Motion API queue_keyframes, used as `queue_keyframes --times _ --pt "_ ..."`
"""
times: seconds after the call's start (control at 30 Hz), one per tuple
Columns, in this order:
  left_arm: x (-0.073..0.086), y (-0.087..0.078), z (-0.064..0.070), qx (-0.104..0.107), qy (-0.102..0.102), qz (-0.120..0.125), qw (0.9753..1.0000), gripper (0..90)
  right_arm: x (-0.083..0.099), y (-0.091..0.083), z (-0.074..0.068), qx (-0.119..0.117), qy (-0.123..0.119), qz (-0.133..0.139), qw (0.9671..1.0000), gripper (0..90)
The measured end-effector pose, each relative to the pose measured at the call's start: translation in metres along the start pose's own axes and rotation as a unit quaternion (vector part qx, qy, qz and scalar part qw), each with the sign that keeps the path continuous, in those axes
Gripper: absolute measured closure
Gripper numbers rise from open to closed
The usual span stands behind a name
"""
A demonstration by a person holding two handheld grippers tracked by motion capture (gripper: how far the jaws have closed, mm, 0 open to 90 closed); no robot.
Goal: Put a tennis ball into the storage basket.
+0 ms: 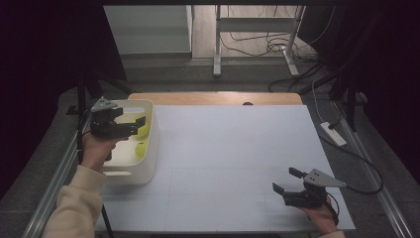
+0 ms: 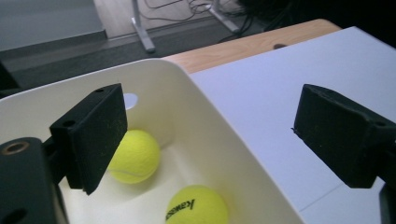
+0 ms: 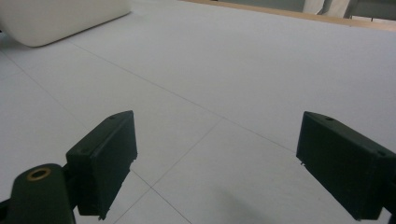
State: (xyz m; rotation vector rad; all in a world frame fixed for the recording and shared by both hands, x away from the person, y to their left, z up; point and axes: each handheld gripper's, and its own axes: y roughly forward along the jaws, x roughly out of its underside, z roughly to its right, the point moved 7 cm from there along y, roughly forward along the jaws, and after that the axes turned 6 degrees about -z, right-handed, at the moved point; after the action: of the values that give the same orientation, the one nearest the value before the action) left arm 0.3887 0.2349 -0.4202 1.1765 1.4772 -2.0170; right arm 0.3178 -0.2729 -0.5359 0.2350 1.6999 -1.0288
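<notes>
Yellow balls, two of them, lie in the cream bin [image 1: 148, 148] at the table's far left: one ball [image 2: 134, 155] farther in, the other [image 2: 196, 205] nearer, its black lettering facing up. The left gripper [image 1: 132, 125] hovers over the bin with jaws spread wide and nothing between them; in the left gripper view one jaw hangs over the farther ball and the other stands out beyond the bin's right wall. Judging by this, the step in hand is either reaching for a ball or having just let one go, and I cannot tell which. If it is a pick, both jaws should come inside the wall first, straddle one ball across its middle, and go low enough that the pads close on its widest part. The right gripper [image 1: 286, 183] waits at the near right over the bare white sheet [image 1: 233, 148], jaws also wide apart and empty, well away from the bin.
</notes>
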Motion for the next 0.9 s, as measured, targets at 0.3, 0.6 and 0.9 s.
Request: queue_keyframes --times 0.3,0.6,0.9 --pt "0.0 -0.005 0.016 0.016 0.017 0.015 0.9996 10.7 0.0 0.001 0.002 0.0 0.001 -0.001 1.0 11.9" --pt "0.003 -0.008 0.028 0.044 0.015 0.031 0.9984 10.9 0.001 0.0 0.004 -0.002 0.009 0.001 1.0 11.9" --pt "0.007 -0.014 0.052 0.073 0.04 0.04 0.9957 11.0 -0.001 0.001 0.006 -0.003 0.01 0.006 0.9999 11.9"
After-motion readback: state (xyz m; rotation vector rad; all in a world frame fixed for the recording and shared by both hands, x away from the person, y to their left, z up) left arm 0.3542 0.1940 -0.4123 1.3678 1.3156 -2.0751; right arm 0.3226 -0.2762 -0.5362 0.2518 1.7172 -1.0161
